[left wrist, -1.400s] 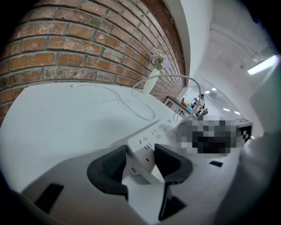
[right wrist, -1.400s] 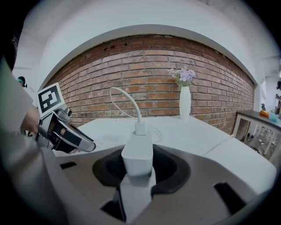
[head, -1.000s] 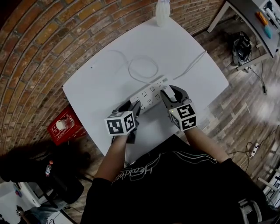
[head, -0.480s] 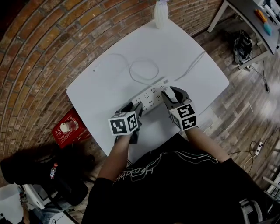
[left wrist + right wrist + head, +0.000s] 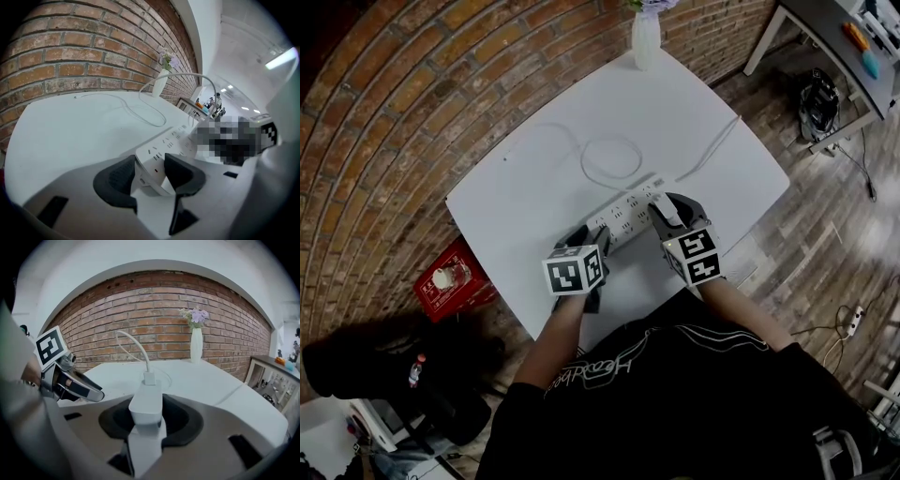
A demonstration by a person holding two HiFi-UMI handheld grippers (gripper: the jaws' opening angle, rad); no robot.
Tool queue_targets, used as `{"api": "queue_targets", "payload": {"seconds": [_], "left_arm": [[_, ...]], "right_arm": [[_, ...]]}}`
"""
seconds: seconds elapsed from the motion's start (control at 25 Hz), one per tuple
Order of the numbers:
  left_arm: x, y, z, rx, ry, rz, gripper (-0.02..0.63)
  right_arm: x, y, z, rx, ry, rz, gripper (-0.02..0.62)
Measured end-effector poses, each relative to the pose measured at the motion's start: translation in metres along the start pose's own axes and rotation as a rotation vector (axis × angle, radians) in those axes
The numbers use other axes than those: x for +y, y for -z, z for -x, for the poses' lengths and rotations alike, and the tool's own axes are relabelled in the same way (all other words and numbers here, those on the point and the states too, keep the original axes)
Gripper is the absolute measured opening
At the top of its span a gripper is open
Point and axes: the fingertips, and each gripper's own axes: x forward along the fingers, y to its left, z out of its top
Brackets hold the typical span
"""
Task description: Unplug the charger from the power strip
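A white power strip (image 5: pixel 623 214) lies slantwise on the white table (image 5: pixel 525 202). My left gripper (image 5: pixel 595 242) grips its near end; in the left gripper view the dark pads (image 5: pixel 117 180) sit on both sides of the power strip (image 5: pixel 176 140). A white charger (image 5: pixel 661 201) stands at the strip's far right end, and my right gripper (image 5: pixel 667 211) is shut on it. In the right gripper view the charger (image 5: pixel 146 404) fills the gap between the jaws, with its cable (image 5: pixel 136 345) arching up and away. The strip is hidden there, so the plug's seat is out of sight.
The charger cable (image 5: pixel 609 155) loops across the table behind the strip. The strip's own cord (image 5: pixel 708 150) runs to the right edge. A white vase with flowers (image 5: pixel 646 37) stands at the far edge by the brick wall. A red box (image 5: pixel 450 281) sits on the floor to the left.
Both grippers keep their holds in the same places on the strip and charger. Only the head view has drifted slightly.
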Motion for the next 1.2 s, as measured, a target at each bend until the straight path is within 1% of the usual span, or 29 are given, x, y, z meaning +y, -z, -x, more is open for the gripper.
{"api": "queue_targets", "payload": {"seconds": [0.12,0.32,0.44,0.48,0.52,0.64,0.68,0.76,0.84,0.92,0.96,1.0,1.04,1.12,1.16,1.2], "left_arm": [[0.001,0.000,0.001,0.002,-0.002,0.002,0.198],[0.001,0.000,0.001,0.004,-0.007,0.002,0.198],[0.001,-0.001,0.001,0.002,-0.004,0.005,0.198],[0.001,-0.002,0.002,0.002,-0.004,0.006,0.198],[0.002,-0.002,0.001,0.003,-0.003,0.009,0.198],[0.002,-0.001,-0.001,0.005,0.008,0.035,0.198],[0.001,-0.001,-0.001,0.002,0.009,0.042,0.199],[0.000,-0.002,-0.001,-0.005,-0.003,0.023,0.199],[-0.001,-0.002,-0.002,-0.004,-0.020,-0.009,0.196],[-0.001,-0.001,-0.002,0.001,-0.017,-0.007,0.195],[-0.002,-0.001,-0.002,0.003,-0.012,-0.005,0.196],[-0.002,-0.002,-0.002,0.004,-0.009,-0.006,0.196],[-0.002,-0.003,-0.002,0.005,-0.007,-0.007,0.196],[-0.002,-0.003,-0.002,0.006,0.000,0.002,0.196],[-0.002,-0.003,-0.002,0.006,0.004,0.010,0.196],[-0.002,-0.003,-0.003,0.007,0.006,0.016,0.196]], "right_arm": [[0.003,-0.006,0.001,-0.003,0.018,0.045,0.120],[0.005,-0.007,0.002,0.005,0.026,0.058,0.120],[0.007,-0.008,0.002,0.006,0.039,0.112,0.121],[0.007,-0.009,0.002,0.006,0.036,0.115,0.121],[0.006,-0.008,0.000,0.007,0.026,0.095,0.121],[-0.001,0.000,-0.002,0.013,-0.020,-0.043,0.120],[-0.002,0.001,-0.002,0.012,-0.025,-0.060,0.121],[-0.001,0.001,0.000,0.010,-0.013,-0.032,0.121],[0.002,-0.002,0.001,0.014,0.015,0.032,0.121],[0.004,-0.002,0.002,0.018,0.042,0.099,0.121],[0.004,-0.002,0.003,0.018,0.047,0.115,0.121],[0.004,-0.001,0.002,0.018,0.042,0.107,0.123],[0.002,-0.001,0.002,0.016,0.027,0.065,0.123],[-0.004,0.001,0.000,0.011,-0.015,-0.074,0.121],[-0.006,0.001,0.001,0.013,-0.028,-0.109,0.123],[-0.006,0.000,0.001,0.019,-0.030,-0.099,0.121]]}}
